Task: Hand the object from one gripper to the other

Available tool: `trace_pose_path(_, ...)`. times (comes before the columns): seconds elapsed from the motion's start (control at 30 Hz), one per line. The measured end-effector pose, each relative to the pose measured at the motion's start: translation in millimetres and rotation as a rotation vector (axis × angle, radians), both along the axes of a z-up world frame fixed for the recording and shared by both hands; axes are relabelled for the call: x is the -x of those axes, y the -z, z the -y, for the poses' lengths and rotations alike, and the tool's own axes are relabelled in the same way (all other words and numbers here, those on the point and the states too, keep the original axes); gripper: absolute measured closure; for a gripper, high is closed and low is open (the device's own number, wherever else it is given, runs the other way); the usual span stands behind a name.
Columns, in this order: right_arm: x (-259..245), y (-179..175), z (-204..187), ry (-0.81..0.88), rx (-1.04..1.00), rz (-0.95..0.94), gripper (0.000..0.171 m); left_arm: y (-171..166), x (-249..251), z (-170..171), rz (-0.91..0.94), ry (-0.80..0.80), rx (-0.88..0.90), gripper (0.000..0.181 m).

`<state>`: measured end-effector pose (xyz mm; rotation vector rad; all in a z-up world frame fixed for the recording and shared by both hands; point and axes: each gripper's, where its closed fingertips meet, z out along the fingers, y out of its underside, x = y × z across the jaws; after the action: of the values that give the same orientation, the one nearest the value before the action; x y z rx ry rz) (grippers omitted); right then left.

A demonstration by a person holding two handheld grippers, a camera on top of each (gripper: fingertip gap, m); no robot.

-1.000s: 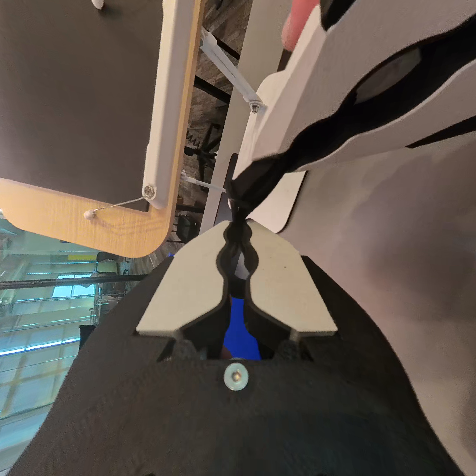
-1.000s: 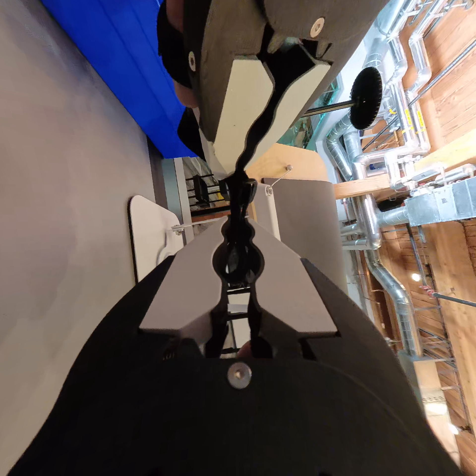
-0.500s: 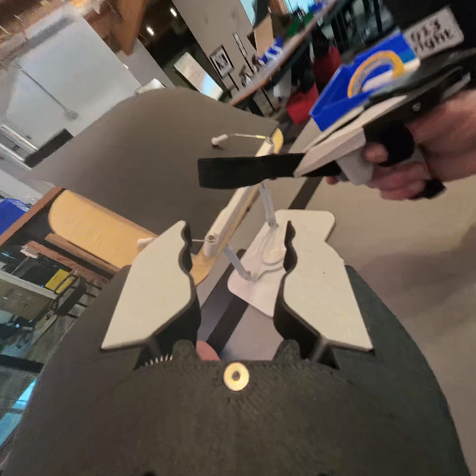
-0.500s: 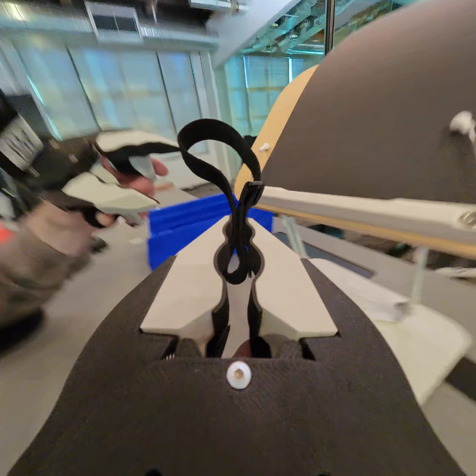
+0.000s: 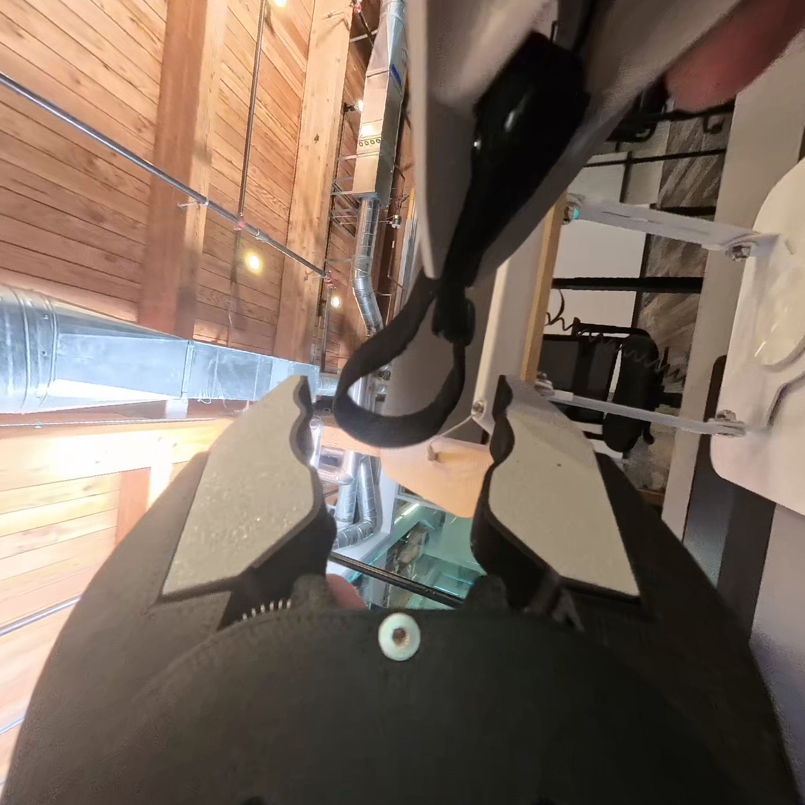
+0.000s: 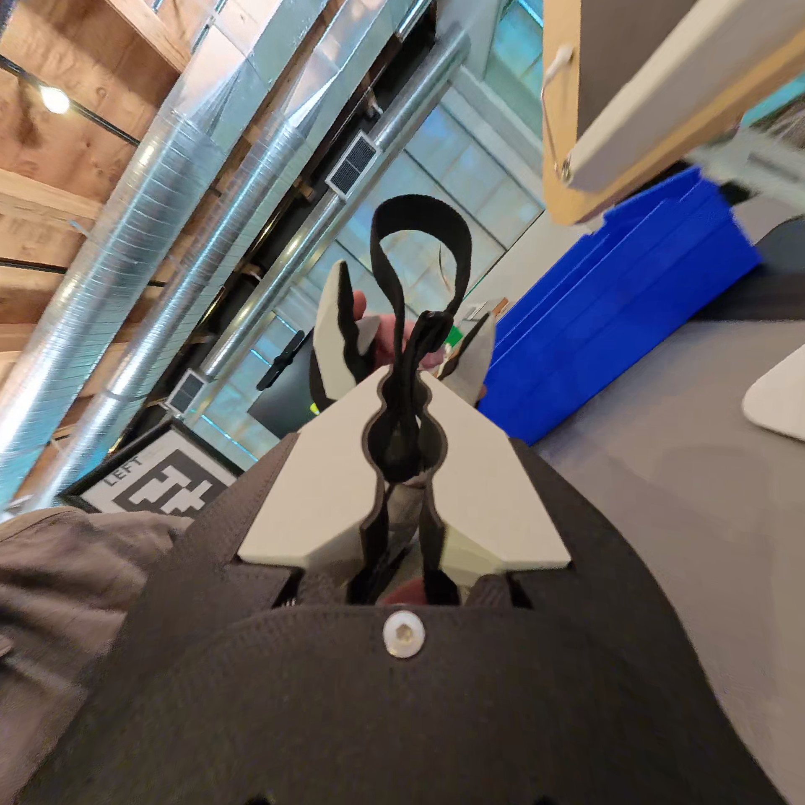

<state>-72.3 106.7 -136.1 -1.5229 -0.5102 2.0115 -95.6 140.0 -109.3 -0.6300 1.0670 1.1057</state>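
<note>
The object is a black strap (image 6: 378,244) folded into a loop. My right gripper (image 6: 403,375) is shut on its lower part, and the loop stands up past the fingertips. In the left wrist view the right gripper (image 5: 453,279) comes in from the top, with the strap loop (image 5: 387,424) hanging from it. My left gripper (image 5: 400,392) is open, with the bottom of the loop between its fingertips, not gripped. The right wrist view shows the open left gripper (image 6: 414,294) just behind the strap, a hand holding it.
A blue bin (image 6: 610,331) stands on the grey table (image 6: 653,544) to the right. A white base plate (image 6: 779,400) and a wood-edged panel (image 6: 562,109) are close by. The plate and its struts also show in the left wrist view (image 5: 766,313). Ceiling ducts fill the background. There is about 5 centimetres between the tips of the two grippers.
One second ago both grippers were shut on the strap. The left one opened and drew away. Now it is back, open, around the loop's bottom. Both views have swung toward the ceiling.
</note>
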Motion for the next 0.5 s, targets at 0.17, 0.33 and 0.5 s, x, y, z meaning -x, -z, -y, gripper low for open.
trace_pose_path(0.17,10.9,5.7,21.1,-0.097,0.027,0.020,0.169,8.6,1.8,-1.9,-0.015,-0.005,-0.022,0.131)
trace_pose_path(0.33,12.1,2.5,25.1,-0.105,0.015,0.022,0.169,11.5,0.8,-1.0,-0.002,0.002,0.012,0.177)
trace_pose_path(0.5,4.4,-6.7,11.0,0.006,-0.174,0.062,0.131,24.3,8.0,-17.2,0.143,-0.031,0.271,0.179)
